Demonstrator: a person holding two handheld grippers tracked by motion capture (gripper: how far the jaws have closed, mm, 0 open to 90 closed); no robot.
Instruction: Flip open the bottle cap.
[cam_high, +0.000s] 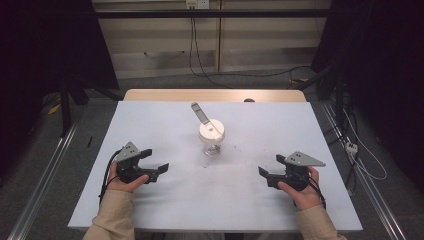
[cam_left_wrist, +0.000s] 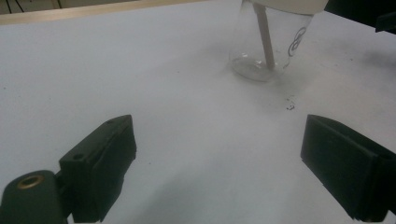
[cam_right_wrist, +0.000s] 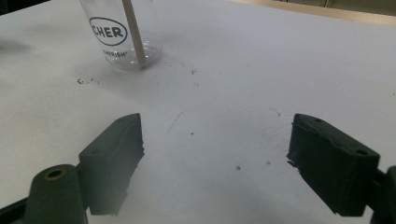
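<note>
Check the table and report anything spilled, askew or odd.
Nothing spilled. The clear cup stands upright, its stick poking out through the lid at a lean. Small dark specks and faint scuffs mark the white tabletop near it.

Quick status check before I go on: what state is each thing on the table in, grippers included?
Clear cup: upright on the table, nothing touching it.
Lid: seated on the cup.
Wooden stick: through the lid, leaning, lower end on the cup's bottom.
Left gripper: open, holding nothing.
Right gripper: open, holding nothing.
Table: white, with a few small dark specks near the cup.
</note>
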